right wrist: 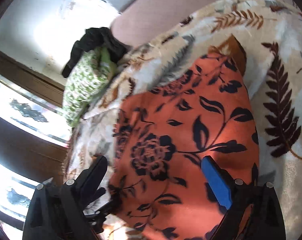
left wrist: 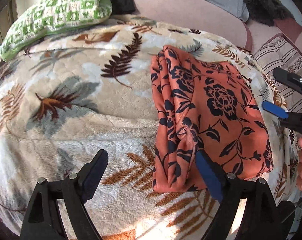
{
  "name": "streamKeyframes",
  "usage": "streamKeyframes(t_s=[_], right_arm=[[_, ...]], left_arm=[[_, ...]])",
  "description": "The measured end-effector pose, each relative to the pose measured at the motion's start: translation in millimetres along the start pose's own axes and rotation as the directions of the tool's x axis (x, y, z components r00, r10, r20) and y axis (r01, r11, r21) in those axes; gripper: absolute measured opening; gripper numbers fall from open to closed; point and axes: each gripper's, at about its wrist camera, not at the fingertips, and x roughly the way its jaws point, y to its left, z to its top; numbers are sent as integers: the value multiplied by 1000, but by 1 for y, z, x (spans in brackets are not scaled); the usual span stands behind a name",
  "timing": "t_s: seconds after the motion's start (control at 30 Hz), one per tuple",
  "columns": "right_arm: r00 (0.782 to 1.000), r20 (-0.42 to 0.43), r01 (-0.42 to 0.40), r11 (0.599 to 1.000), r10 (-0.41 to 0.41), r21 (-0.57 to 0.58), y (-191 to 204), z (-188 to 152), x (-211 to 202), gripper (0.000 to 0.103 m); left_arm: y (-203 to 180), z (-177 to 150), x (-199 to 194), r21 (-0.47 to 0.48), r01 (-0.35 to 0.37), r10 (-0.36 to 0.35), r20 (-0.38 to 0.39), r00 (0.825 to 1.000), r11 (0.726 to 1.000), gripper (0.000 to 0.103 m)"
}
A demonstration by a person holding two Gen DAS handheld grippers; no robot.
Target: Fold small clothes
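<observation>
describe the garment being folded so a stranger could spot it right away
Start at the cream leaf-print blanket covering the bed. On its right side lies the folded garment. It alone is salmon-orange with dark navy roses, unlike the green-checked pillow.

I see bright daylight from the blown-out window panes [right wrist: 20,108] at left, sun patches low on the cream leaf-print fleece blanket [left wrist: 114,222], heavy fisheye bending and dark corners, my right wrist view motion-smeared, green-and-white patterned pillow [right wrist: 84,84] soft
</observation>
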Motion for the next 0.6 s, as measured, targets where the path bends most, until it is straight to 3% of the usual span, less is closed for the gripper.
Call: streamKeyframes(t_s=[0.13, 0.37, 0.6], right_arm=[[987, 126, 112, 989, -100, -96, 40, -22, -57, 97], [944, 150, 319, 926, -293, -200, 61, -81, -115, 97], [924, 122, 381, 902, -363, -205, 60, -130, -128, 97]], left_arm=[[0, -11, -35, -21, -21, 23, 53, 998, 1000, 90], [-14, -38, -81, -10, -55, 56, 123, 991, 998, 90], [-16, -56, -94, -29, -94, 97, 109, 989, 995, 90]])
